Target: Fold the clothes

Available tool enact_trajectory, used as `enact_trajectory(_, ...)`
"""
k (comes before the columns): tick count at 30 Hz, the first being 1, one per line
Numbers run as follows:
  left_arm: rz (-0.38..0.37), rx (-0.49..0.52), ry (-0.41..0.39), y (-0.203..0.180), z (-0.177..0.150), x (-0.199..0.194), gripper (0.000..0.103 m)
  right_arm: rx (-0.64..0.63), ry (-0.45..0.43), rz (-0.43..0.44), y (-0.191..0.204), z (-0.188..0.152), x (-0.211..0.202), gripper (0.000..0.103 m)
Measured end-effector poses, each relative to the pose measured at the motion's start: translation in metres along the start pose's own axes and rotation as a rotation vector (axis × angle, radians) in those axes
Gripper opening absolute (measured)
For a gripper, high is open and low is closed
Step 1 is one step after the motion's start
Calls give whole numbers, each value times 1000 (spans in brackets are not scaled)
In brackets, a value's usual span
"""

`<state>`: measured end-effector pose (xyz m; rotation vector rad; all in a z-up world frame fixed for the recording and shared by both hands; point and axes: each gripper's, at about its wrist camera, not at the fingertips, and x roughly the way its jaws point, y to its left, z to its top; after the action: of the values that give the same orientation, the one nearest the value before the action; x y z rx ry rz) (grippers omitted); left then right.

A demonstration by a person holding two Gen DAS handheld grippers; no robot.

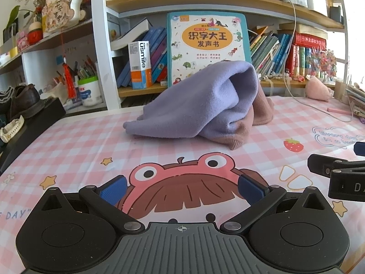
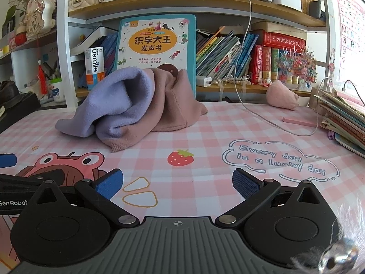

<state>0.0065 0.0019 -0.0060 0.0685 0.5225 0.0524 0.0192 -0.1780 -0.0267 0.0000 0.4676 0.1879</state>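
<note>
A crumpled garment, lilac on its inner face and dusty pink outside, sits heaped toward the back of the desk on a pink checked cloth, just in front of a tall children's book propped against the shelf. Nothing is folded yet. The left gripper hovers low over the cartoon frog print, its blue fingers spread wide and empty, well short of the fabric; the right gripper sits beside it, its fingers equally wide and holding nothing. The heap gives no clear edge or sleeve to take, so a pinch into the mound would likely catch several layers at once and drag the whole bundle instead of spreading it; a pull toward the back could also knock the leaning book over. A white charging cable trails across the desk to the right and could snag if the garment is swept that way. Only the right view shows the pink side of the garment sagging against the book, the cable's loop, a pink crayon and a stack of books at the desk's edge; only the left view shows the brown shoes on a black box at the far left.
</note>
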Motion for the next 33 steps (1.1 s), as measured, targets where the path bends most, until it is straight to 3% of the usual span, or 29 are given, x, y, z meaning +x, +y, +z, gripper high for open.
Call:
enact_trajectory(23, -16, -15, -31, 4, 2, -6, 103, -19, -7, -22, 3, 0, -2, 103)
enact_trajectory(29, 56, -3, -27, 0, 3, -6, 103, -19, -9, -22, 4, 0, -2, 103)
enact_trajectory(33, 57, -8, -34, 2, 2, -8, 103, -19, -13, -23, 4, 0, -3, 103)
